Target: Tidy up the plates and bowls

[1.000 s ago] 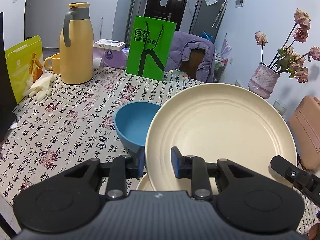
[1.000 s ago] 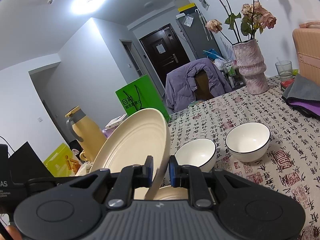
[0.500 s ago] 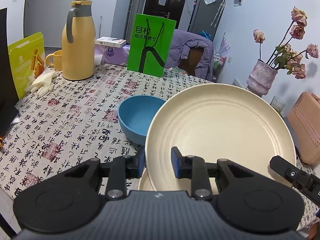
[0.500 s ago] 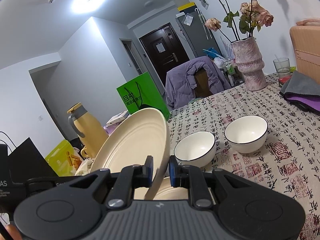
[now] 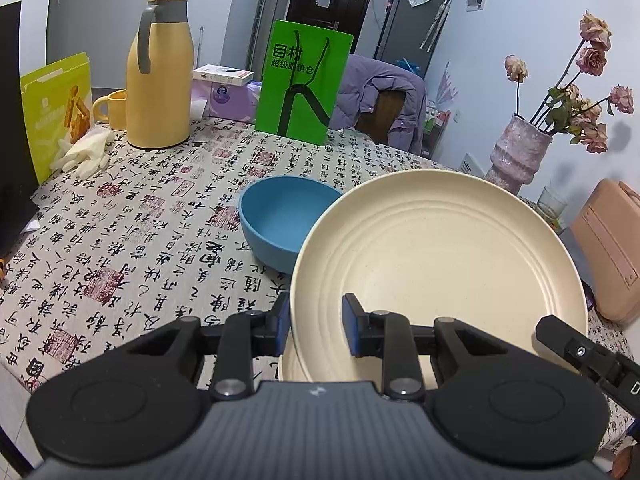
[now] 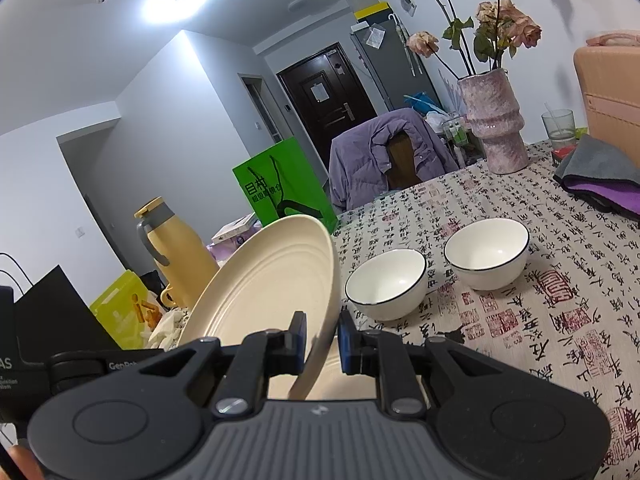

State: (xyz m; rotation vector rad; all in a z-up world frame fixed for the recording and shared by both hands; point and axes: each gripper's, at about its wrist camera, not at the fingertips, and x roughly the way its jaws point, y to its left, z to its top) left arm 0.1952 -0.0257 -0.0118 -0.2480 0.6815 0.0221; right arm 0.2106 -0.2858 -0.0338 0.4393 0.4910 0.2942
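Above the counter (image 5: 132, 236), a cream plate (image 5: 440, 256) is lifted and tilted, over a second plate (image 5: 294, 366). Left tool (image 5: 316, 330) has its jaws apart around the plate rim; whether it pinches, I cannot tell. Right tool (image 6: 322, 338) seems to clamp the plate (image 6: 276, 280) at its edge. I judge the plate stiff, light, a little slippery; the rim is best to hold.
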